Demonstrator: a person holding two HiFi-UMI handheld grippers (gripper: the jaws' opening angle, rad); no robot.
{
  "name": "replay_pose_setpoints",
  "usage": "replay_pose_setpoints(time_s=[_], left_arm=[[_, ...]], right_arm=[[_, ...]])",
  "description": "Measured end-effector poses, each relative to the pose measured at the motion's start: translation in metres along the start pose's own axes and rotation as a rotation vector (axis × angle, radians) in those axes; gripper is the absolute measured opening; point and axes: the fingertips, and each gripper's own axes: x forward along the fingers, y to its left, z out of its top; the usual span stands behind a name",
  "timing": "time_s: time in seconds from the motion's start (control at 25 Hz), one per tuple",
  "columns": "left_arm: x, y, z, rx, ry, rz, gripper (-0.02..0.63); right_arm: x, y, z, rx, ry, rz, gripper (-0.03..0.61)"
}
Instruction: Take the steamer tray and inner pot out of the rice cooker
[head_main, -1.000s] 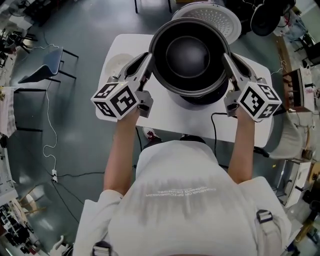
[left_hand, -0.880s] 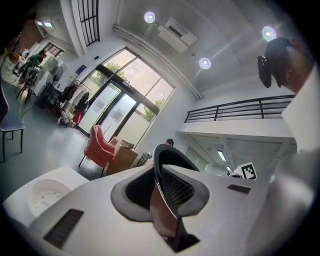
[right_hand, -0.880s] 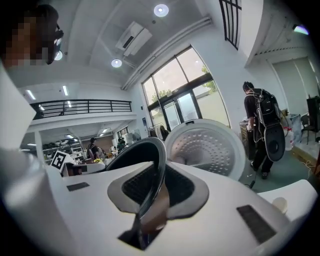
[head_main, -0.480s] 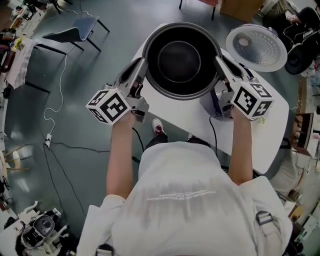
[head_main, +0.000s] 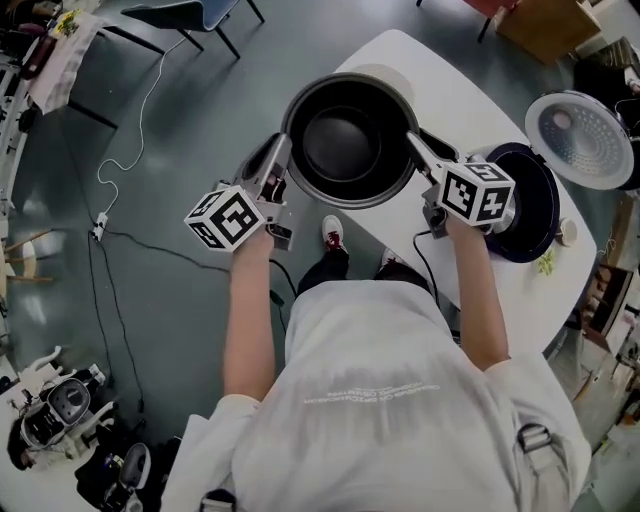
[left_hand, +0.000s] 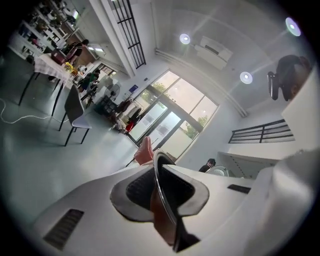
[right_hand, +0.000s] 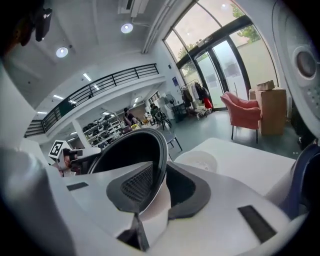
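The dark inner pot (head_main: 345, 140) hangs between my two grippers, over the left end of the white table (head_main: 450, 90). My left gripper (head_main: 283, 150) is shut on the pot's left rim (left_hand: 159, 180). On the opposite rim (right_hand: 161, 165) sits my right gripper (head_main: 413, 143), its jaws opening while the pads still bear on the rim. The dark blue rice cooker (head_main: 530, 205) stands at the right with its lid (head_main: 580, 135) up. A white round tray (right_hand: 197, 161) lies on the table beyond the pot; most of it is hidden in the head view.
A black cable (head_main: 425, 265) hangs off the table's near edge by the cooker. Chairs (head_main: 185, 15) stand on the grey floor at the far left, with a white cord (head_main: 130, 130) trailing across it. A box (head_main: 545, 25) sits beyond the table.
Both grippers have carried the pot away from above the cooker, leftward and lower. The cooker now stands apart at the right with its bowl empty.
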Motion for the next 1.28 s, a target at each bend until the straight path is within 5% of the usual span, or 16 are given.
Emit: replay_pose_setpoints(time_s=[0.4,1.28], left_arm=[[0.006,0.087,-0.035,-0.134,0.099,0.088,0.054],[0.055,0.107,-0.076,-0.126,0.289,0.06,0.054]], right_arm=[[0.075,-0.01,-0.039,0.026,0.149,-0.008,0.094],[0.082,-0.063,-0.06,0.116,0.172,-0.145,0.091]])
